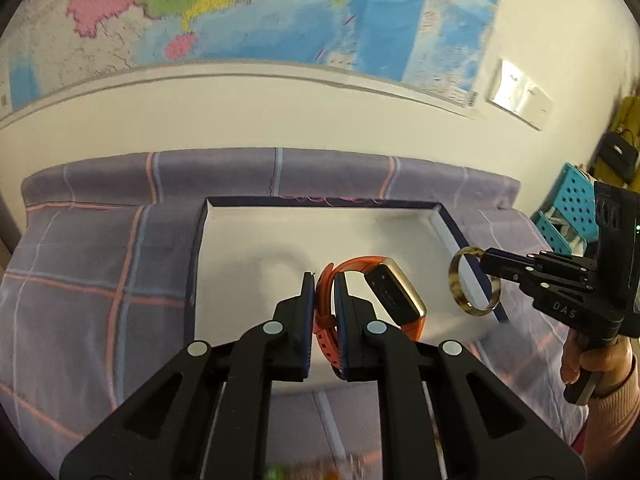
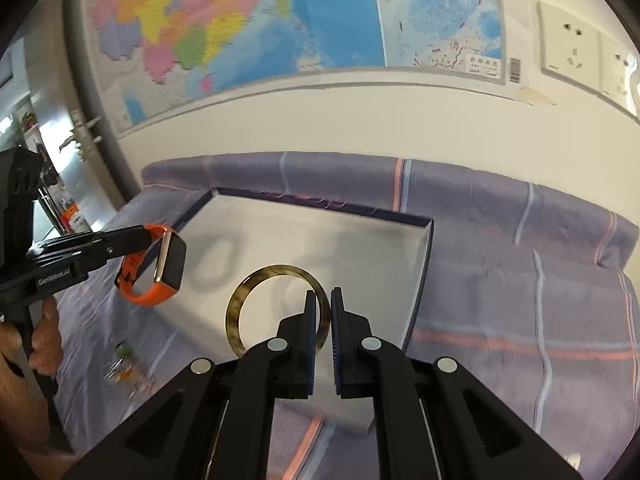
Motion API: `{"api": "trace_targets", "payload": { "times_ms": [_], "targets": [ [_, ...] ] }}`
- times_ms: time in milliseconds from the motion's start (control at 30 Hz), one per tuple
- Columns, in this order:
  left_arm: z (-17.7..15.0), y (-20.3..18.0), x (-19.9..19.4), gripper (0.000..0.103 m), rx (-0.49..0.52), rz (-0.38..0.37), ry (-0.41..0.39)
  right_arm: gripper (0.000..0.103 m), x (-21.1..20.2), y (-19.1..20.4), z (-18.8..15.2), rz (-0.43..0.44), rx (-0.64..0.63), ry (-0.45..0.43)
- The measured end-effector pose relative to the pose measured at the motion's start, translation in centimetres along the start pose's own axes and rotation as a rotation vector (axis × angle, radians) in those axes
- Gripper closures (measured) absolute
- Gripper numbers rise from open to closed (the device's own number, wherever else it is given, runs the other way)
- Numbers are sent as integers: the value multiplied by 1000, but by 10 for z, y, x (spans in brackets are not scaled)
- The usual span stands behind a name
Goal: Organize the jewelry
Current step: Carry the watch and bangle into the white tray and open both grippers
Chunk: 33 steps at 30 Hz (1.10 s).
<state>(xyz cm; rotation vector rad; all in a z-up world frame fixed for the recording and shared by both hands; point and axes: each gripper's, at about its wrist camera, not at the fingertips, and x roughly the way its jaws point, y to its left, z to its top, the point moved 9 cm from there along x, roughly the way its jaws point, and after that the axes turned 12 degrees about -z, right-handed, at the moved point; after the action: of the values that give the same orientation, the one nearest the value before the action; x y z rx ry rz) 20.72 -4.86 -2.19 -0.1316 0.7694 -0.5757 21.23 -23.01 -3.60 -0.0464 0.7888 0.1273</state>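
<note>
My left gripper [image 1: 323,280] is shut on the strap of an orange watch [image 1: 394,296] with a gold case and dark face, and holds it above the white tray [image 1: 248,240]. The watch also shows in the right wrist view [image 2: 160,268], held by the left gripper [image 2: 140,240]. My right gripper [image 2: 324,296] is shut on a tortoiseshell bangle [image 2: 256,288] and holds it upright over the tray [image 2: 360,248]. In the left wrist view the bangle [image 1: 456,280] hangs from the right gripper [image 1: 486,258] at the tray's right rim.
The tray has a dark blue rim and lies on a purple checked cloth [image 1: 100,260] by a white wall with a map. Small blurred items [image 2: 124,364] lie on the cloth left of the tray. Blue perforated crates [image 1: 572,208] stand at the right.
</note>
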Motion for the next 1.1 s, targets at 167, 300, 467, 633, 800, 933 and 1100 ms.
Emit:
{"api": "trace_targets", "payload": {
  "times_ms": [167,300,467,633,800,933,1100],
  "targets": [
    [15,19,37,92,-41,22,37,98,41,-5,17,-17,17,55],
    [21,34,61,92,-93,18,68,98,64,-5,25,-43,22,87],
    [27,48,81,97,-132,34,88,97,79,-3,34,-83,-1,113],
    [35,53,91,102,-141,34,102,97,90,1,37,-107,-29,137],
    [31,52,95,98,-90,73,124,97,96,0,38,-124,-21,151],
    [22,52,89,84,-37,100,140,97,103,-3,37,-146,-17,167],
    [10,54,100,73,-15,122,197,94,102,-9,37,-161,15,167]
  ]
}}
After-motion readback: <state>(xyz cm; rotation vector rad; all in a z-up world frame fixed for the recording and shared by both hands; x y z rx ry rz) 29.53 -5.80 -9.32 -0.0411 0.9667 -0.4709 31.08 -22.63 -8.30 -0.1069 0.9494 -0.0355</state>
